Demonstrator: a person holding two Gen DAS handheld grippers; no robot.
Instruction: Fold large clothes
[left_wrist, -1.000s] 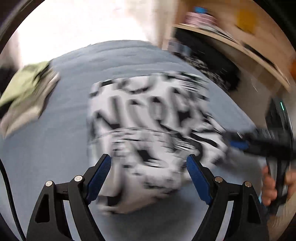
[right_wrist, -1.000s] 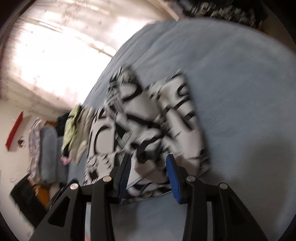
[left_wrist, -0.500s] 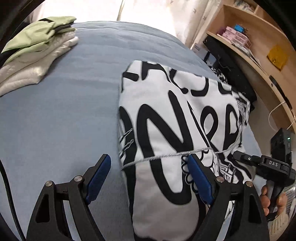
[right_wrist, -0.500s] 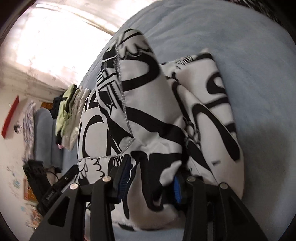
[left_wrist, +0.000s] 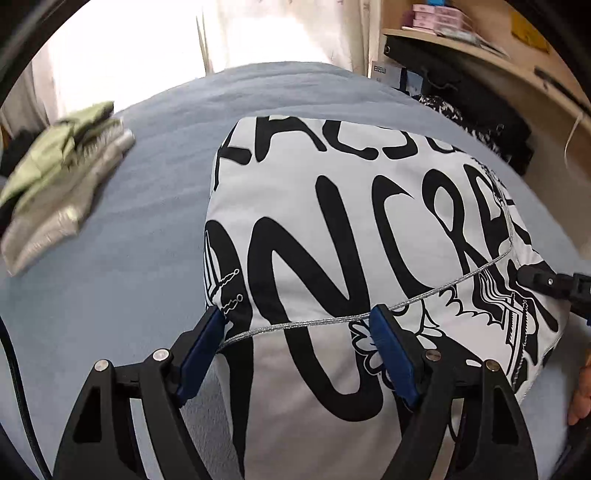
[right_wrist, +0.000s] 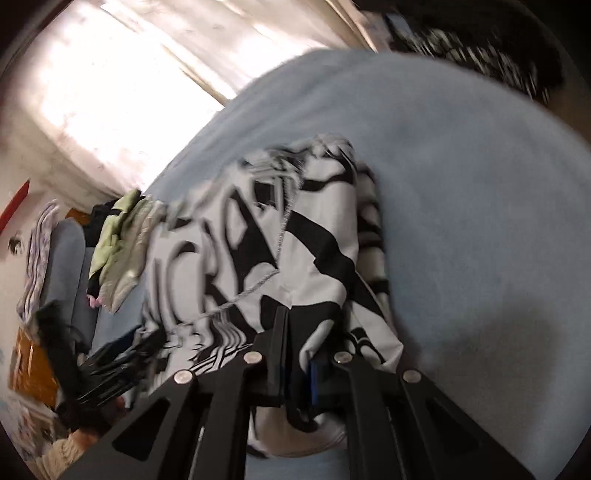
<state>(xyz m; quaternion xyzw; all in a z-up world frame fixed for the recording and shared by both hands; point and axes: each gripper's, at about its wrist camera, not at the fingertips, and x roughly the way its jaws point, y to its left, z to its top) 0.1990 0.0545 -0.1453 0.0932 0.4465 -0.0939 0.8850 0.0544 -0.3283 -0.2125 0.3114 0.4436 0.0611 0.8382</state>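
Observation:
A white garment with big black lettering (left_wrist: 351, 221) lies folded on the blue-grey bed (left_wrist: 129, 295). My left gripper (left_wrist: 299, 332) is open, its blue pads (left_wrist: 391, 354) on either side of the garment's near stitched hem, low over the cloth. My right gripper (right_wrist: 295, 354) is shut on a fold of the same garment (right_wrist: 295, 251) and holds its edge lifted a little. The right gripper's tip also shows in the left wrist view (left_wrist: 546, 284) at the garment's right side.
A stack of folded pale green and beige clothes (left_wrist: 62, 184) lies at the bed's far left; it also shows in the right wrist view (right_wrist: 118, 243). Wooden shelves (left_wrist: 480, 48) with dark items stand beyond the right side of the bed. A bright curtained window (left_wrist: 147, 55) is behind.
My right gripper has closed tight on the garment's fold and swung with it. The left gripper stayed open and came closer to the hem. The garment now lies flatter.

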